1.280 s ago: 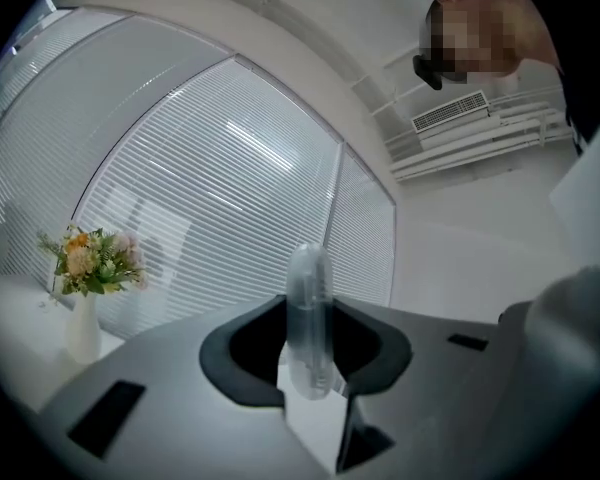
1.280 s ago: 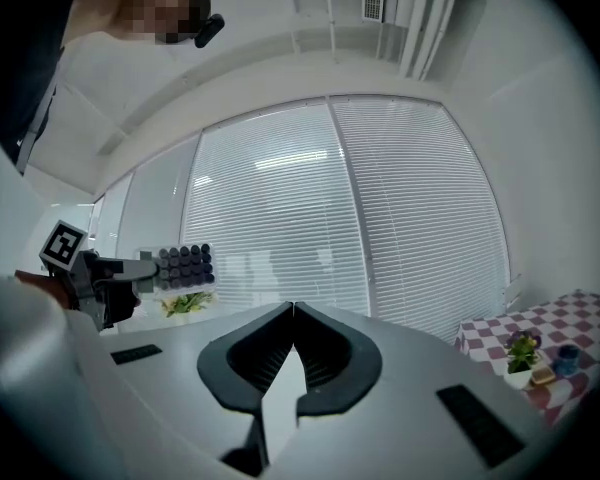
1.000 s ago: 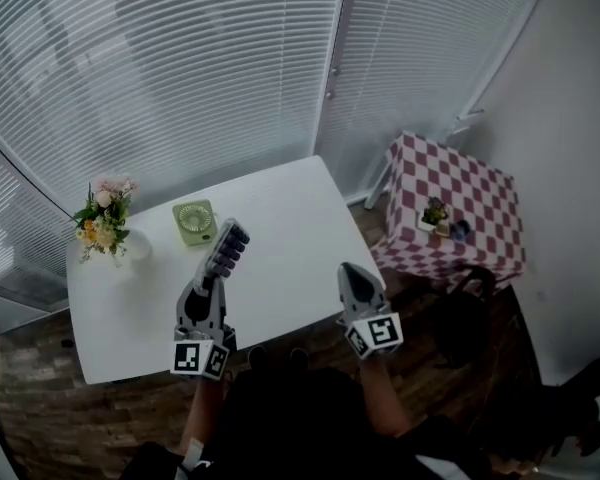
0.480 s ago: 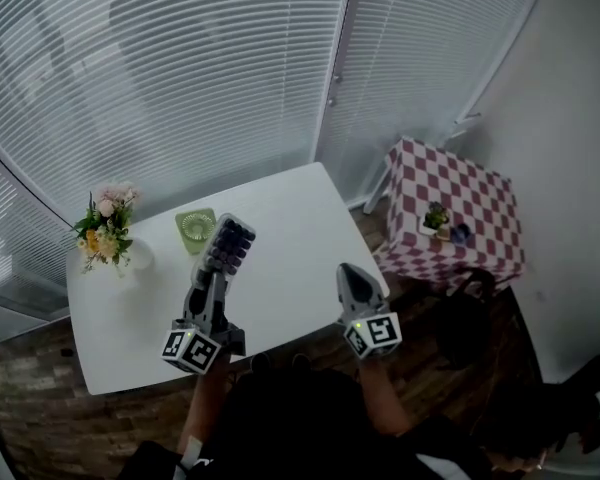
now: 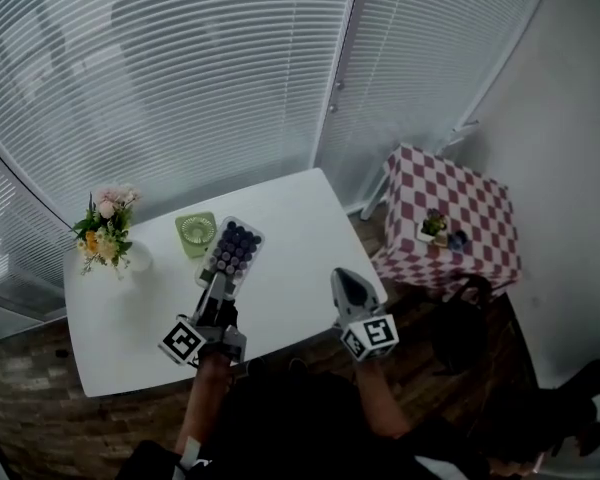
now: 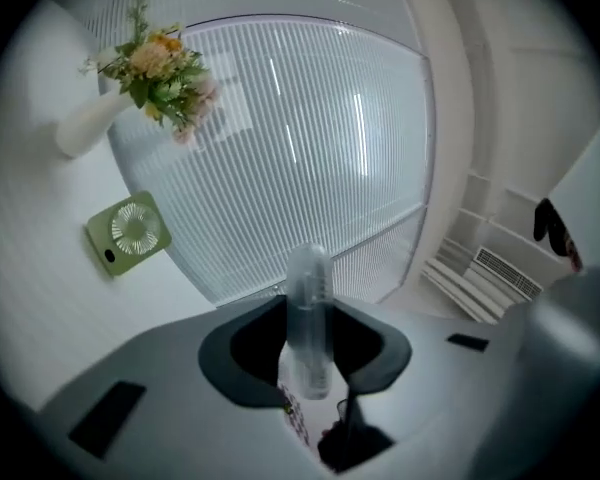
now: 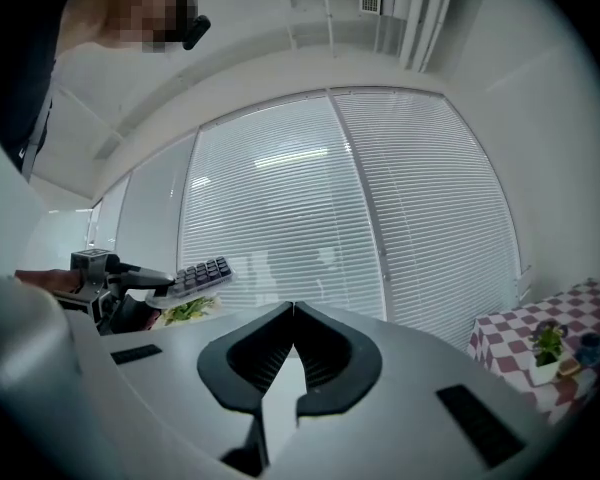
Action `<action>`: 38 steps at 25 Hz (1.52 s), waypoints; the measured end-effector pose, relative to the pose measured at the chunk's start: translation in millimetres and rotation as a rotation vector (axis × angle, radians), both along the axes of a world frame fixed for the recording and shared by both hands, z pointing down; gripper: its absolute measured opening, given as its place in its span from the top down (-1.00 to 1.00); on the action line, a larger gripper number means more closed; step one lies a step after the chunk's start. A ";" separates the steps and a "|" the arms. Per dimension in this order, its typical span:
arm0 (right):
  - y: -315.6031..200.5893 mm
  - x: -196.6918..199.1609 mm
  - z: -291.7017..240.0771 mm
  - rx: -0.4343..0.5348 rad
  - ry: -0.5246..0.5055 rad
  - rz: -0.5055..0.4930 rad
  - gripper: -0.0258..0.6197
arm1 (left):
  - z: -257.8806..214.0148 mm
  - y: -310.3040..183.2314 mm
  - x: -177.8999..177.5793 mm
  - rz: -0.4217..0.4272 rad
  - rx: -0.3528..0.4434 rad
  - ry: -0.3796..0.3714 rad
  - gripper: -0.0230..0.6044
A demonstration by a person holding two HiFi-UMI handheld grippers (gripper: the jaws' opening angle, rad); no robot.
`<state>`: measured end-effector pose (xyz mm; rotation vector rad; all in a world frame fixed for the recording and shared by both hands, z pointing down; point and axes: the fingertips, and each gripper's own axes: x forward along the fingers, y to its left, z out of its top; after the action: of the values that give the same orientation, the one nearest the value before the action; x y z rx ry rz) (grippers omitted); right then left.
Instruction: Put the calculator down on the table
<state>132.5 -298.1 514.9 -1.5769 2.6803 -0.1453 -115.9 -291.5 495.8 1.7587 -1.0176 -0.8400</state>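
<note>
The left claw (image 5: 220, 282) held the calculator (image 5: 232, 249) by its near end, keys up, pointing far over the table (image 5: 295, 218); the right claw (image 5: 345, 280) was shut, empty.

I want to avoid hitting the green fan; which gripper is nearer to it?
Left. The left gripper holds the calculator right beside the fan; the right gripper hangs farther off, shut, near the table's front edge.

Calculator (image 5: 232, 251), keys up, in left tool (image 5: 221, 277)
</note>
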 end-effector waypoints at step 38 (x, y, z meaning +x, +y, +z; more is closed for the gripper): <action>4.6 -14.8 1.0 -0.027 -0.036 -0.004 0.90 | 138.3 -26.6 14.8 0.127 -0.267 0.137 0.61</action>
<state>117.7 -293.4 516.0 -1.5604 2.6652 -0.2086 -101.1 -318.0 634.0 1.5010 -0.8744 -0.7000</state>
